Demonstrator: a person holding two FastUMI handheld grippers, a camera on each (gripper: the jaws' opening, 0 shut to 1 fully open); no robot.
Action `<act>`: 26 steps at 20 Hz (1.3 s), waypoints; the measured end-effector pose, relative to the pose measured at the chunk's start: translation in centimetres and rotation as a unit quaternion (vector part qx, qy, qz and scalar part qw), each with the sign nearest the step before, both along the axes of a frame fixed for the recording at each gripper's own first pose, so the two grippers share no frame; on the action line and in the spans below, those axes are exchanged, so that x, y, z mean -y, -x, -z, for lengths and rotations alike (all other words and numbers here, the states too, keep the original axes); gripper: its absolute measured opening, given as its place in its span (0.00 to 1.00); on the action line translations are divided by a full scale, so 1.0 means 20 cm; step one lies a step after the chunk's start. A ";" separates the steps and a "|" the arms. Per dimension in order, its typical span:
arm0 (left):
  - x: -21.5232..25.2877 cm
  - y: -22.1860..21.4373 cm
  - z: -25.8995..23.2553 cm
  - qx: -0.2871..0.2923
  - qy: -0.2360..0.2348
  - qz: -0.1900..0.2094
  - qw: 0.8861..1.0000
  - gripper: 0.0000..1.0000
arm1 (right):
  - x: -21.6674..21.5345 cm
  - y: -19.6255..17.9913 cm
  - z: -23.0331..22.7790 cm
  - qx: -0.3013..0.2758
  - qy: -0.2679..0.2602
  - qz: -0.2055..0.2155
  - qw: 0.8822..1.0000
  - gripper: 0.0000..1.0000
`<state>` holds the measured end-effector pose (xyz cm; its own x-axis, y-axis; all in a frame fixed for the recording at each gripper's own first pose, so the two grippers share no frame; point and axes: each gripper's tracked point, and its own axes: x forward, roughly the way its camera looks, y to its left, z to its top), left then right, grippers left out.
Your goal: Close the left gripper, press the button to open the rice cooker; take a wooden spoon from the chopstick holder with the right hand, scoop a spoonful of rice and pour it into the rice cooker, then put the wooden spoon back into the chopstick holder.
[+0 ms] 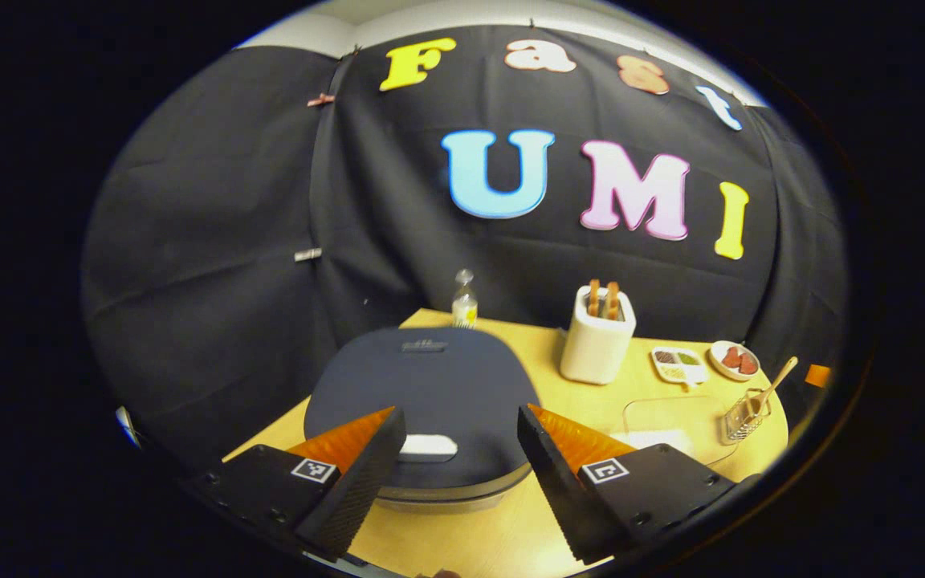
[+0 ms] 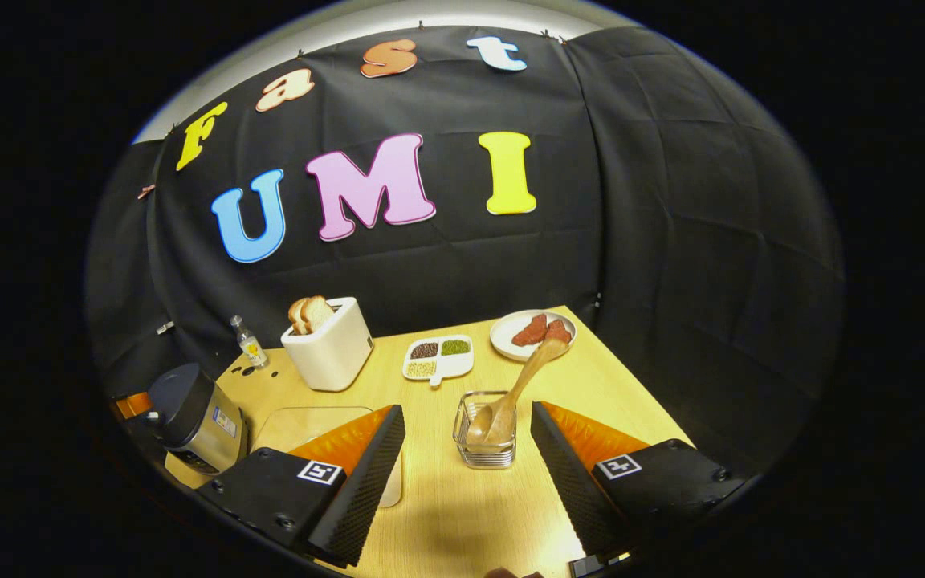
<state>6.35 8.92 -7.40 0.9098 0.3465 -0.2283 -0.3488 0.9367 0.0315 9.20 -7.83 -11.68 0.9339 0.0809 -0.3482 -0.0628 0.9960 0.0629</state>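
The rice cooker (image 1: 422, 385) has a dark lid that is down, with a white button (image 1: 428, 446) at its front edge. My left gripper (image 1: 461, 437) hangs open just above and in front of the cooker, the button lying between its fingers. In the right gripper view the cooker (image 2: 193, 417) stands at the far left. A clear chopstick holder (image 2: 485, 429) holds a wooden spoon (image 2: 523, 377) that leans to the right. My right gripper (image 2: 467, 437) is open, with the holder between its fingertips and a little ahead. A clear tub of rice (image 2: 310, 433) sits partly hidden behind the right gripper's left finger.
On the wooden table (image 2: 446, 514) stand a white toaster (image 2: 328, 341) with bread, a small bottle (image 2: 250, 343), a divided dish of grains (image 2: 438, 357) and a plate of red food (image 2: 531, 331). Black cloth walls close in the back and right.
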 end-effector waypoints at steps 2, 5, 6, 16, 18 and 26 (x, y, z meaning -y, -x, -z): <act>0.11 0.01 -0.18 0.045 -0.018 0.027 0.998 0.95 | -0.01 0.02 -0.14 0.032 0.014 -0.004 0.999 0.98; 0.32 0.02 -0.31 0.082 -0.019 0.072 0.994 0.95 | -0.01 0.07 -0.31 0.063 0.029 0.001 0.998 0.98; 0.39 0.03 -0.34 0.089 -0.021 0.091 0.992 0.95 | -0.02 0.10 -0.35 0.068 0.028 0.003 0.997 0.98; 0.66 0.02 -0.32 0.094 0.037 0.171 0.980 0.95 | -0.08 0.36 -0.49 0.085 0.057 0.027 0.994 0.99; 0.62 0.03 -0.33 0.088 0.028 0.152 0.984 0.95 | -0.07 0.36 -0.49 0.092 0.049 0.033 0.994 0.98; 0.72 0.17 -0.34 0.066 -0.002 0.103 0.993 0.95 | -0.04 0.36 -0.39 0.083 0.024 0.001 0.996 0.99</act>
<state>3.00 -5.55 -0.54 0.9833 0.1511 -0.1017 -0.1517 0.9884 0.0015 2.04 -7.05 -3.85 0.9791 0.0660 -0.1923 -0.0666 0.9978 0.0033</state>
